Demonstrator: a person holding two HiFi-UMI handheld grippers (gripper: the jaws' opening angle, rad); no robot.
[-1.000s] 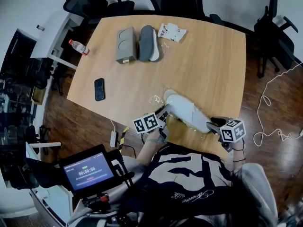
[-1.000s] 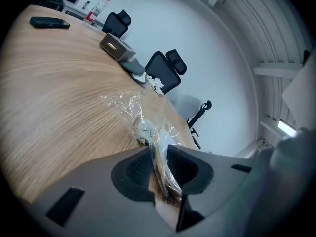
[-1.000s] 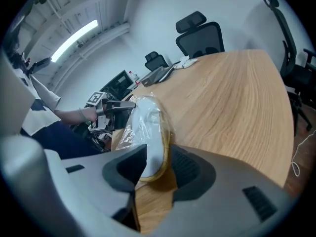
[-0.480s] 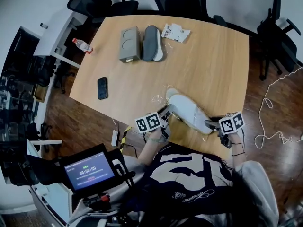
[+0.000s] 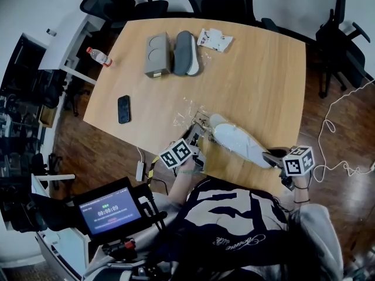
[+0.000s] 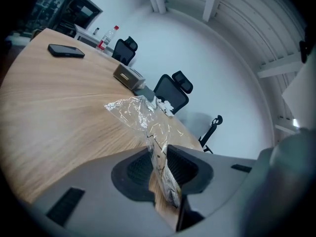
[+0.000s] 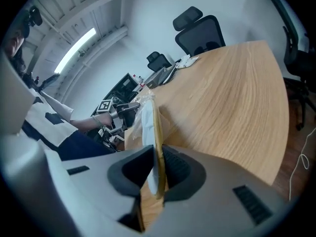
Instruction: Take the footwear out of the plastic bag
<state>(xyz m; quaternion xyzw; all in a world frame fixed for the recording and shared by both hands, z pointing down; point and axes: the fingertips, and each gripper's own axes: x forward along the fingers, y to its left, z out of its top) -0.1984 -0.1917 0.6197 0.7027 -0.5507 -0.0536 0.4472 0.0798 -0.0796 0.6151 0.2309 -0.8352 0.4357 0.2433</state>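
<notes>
An office meeting room: a large wooden worktop (image 5: 263, 69) ringed by black swivel chairs (image 5: 222, 4), with white walls (image 6: 232, 68) and a wood floor (image 5: 345, 198).

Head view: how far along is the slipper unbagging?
Done: both grips look set. The left gripper is shut on the plastic bag; the right gripper has just been closing its jaws onto the white slipper at its near end. In hand: the bag is bunched at the toe, which film seems to cover. Left: free the toe, set the slipper down.
</notes>
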